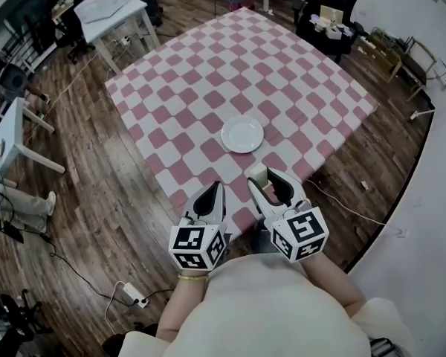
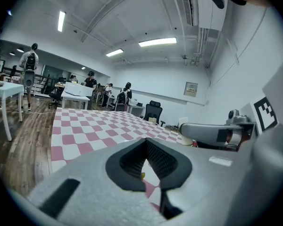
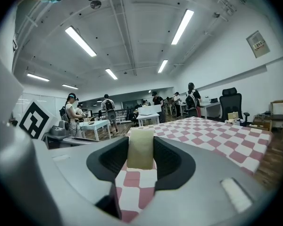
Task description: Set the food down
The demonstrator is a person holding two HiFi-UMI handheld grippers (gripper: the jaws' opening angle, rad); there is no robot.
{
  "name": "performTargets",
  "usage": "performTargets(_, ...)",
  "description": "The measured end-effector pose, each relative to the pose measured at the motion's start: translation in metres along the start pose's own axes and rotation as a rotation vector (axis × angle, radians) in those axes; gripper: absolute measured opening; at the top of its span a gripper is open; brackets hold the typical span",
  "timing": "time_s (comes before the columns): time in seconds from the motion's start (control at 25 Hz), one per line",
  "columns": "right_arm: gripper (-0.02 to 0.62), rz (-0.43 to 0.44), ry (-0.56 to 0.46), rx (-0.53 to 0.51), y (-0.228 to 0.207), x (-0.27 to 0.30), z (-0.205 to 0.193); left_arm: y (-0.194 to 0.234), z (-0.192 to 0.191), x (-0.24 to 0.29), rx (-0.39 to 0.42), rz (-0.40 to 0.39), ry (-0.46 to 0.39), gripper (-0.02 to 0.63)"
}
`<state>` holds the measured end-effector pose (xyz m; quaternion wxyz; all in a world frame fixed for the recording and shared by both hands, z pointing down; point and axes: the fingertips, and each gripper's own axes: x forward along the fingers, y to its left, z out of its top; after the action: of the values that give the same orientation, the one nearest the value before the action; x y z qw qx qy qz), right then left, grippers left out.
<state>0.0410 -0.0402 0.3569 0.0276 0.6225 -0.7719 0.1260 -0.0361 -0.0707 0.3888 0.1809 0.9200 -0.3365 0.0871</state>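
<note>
A white plate stands on the pink-and-white checked table, towards its near corner. My right gripper hovers just short of that plate, over the table's near edge, shut on a pale cream block of food. In the right gripper view the food block stands upright, pinched between the two dark pads. My left gripper is beside it on the left, jaws together at the tips with nothing held. The left gripper view shows the closed tips over the checked cloth.
Wooden floor surrounds the table. A white desk stands at the far left and another white table at the left edge. A black chair with small items sits beyond the far corner. A power strip and cables lie near my feet.
</note>
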Motion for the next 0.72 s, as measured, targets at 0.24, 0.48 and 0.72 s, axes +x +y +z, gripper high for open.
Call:
performTargets(0.24, 0.169, 0.044, 0.016, -0.015, -0.025, 0.016, 0.009, -0.001, 0.009, 0.025, -0.021, 0.042, -0.015, 0.005)
performTargets(0.48, 0.169, 0.082, 0.036, -0.023, -0.044, 0.026, 0.011, -0.003, 0.013, 0.044, -0.034, 0.079, -0.02, 0.005)
performTargets(0.72, 0.169, 0.119, 0.049, -0.035, -0.06, 0.041, 0.015, 0.003, 0.017, 0.058, -0.047, 0.122, -0.028, 0.005)
